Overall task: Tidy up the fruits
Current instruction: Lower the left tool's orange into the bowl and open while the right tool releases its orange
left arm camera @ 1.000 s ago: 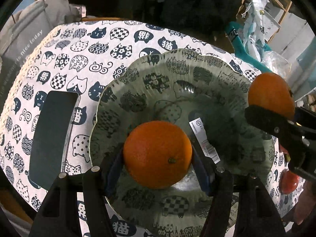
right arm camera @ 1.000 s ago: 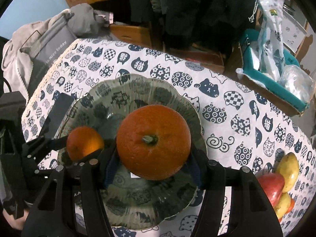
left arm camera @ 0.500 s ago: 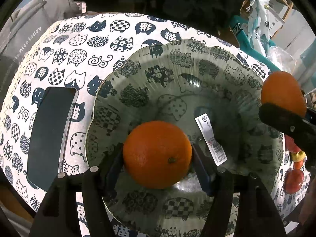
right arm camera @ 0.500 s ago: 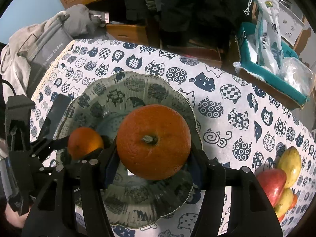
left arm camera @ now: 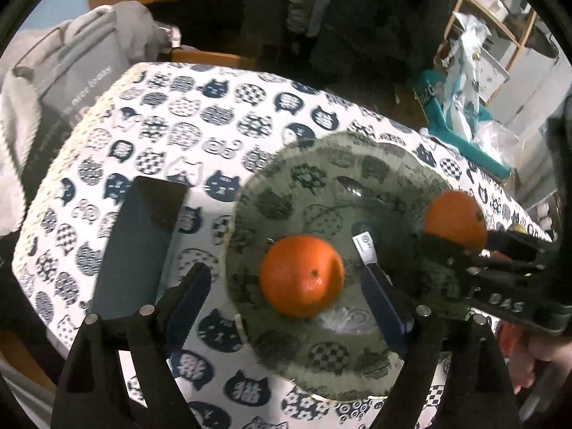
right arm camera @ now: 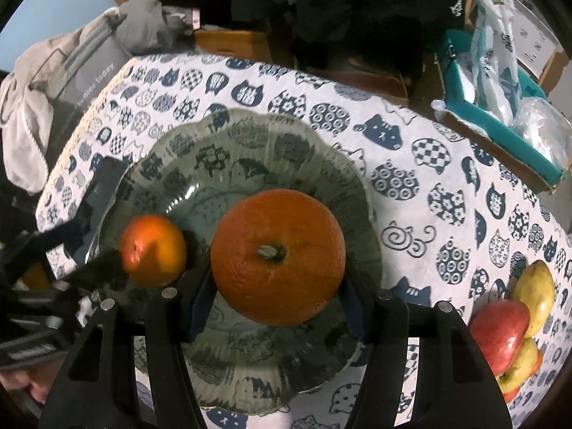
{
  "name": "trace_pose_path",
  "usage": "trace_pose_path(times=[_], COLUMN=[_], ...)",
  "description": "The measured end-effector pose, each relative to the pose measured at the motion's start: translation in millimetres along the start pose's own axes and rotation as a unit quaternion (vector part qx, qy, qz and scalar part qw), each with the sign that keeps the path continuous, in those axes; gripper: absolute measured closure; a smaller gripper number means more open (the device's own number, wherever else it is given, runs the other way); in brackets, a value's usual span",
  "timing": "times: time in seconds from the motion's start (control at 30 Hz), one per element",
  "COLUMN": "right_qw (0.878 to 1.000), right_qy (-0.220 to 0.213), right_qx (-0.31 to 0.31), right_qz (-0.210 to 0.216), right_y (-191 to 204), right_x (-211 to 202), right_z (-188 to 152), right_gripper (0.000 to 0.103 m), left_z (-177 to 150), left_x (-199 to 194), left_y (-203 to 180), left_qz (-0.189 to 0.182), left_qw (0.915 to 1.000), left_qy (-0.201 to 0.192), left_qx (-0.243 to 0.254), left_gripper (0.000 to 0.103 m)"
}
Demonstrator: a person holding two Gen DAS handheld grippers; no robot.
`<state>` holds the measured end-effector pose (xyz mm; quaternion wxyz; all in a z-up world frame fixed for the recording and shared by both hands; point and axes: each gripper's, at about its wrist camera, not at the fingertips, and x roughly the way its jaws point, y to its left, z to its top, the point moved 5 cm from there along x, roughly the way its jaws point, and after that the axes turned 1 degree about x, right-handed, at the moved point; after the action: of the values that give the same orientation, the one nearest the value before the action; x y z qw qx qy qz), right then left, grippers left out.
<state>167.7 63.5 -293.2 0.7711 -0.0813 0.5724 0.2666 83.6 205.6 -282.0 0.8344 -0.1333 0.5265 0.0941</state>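
Note:
A small orange (left arm camera: 301,275) lies in the clear glass dish (left arm camera: 321,164) with a fluted rim. My left gripper (left arm camera: 286,289) is open, its fingers wide apart and clear of that orange. My right gripper (right arm camera: 275,302) is shut on a larger orange (right arm camera: 277,255) and holds it over the dish (right arm camera: 250,136). The small orange also shows in the right wrist view (right arm camera: 153,250), left of the held one. The held orange shows in the left wrist view (left arm camera: 455,220) at the dish's right side.
The table has a cat-print cloth (left arm camera: 186,136). A black phone (left arm camera: 139,239) lies left of the dish. Red and yellow apples (right arm camera: 514,325) lie at the table's right. A grey bag (right arm camera: 71,82) is beyond the left edge, a teal box (right arm camera: 500,107) beyond the far right.
My left gripper opened and let go of the small orange, which now rests in the dish, and drew back to the left. The right gripper still holds its orange over the dish.

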Motion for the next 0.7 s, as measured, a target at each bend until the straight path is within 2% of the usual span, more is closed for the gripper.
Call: trace_pose_path(times=[0.17,0.63,0.7], right_qw=[1.000,0.995,0.995], right_qy=[0.020,0.070,0.066], right_qx=[-0.019,-0.066,-0.066], right_qz=[-0.007,-0.024,-0.023], right_y=[10.7,32.9,33.9], right_x=[14.8,45.0,44.2], right_z=[-5.3,-24.6,-23.8], right_gripper=[0.041,0.040,0.033], left_z=[-1.2,-5.9,-6.2], left_x=[-8.6,-14.2,-15.1], left_y=[15.4,29.5,29.9], left_qz=[0.018,0.017,0.017], left_qw=[0.9997,0.9995,0.9995], left_qy=[-0.011,-0.009,-0.008], left_qx=[-0.011,-0.023,-0.024], left_gripper=[0.016,0.016,0.016])
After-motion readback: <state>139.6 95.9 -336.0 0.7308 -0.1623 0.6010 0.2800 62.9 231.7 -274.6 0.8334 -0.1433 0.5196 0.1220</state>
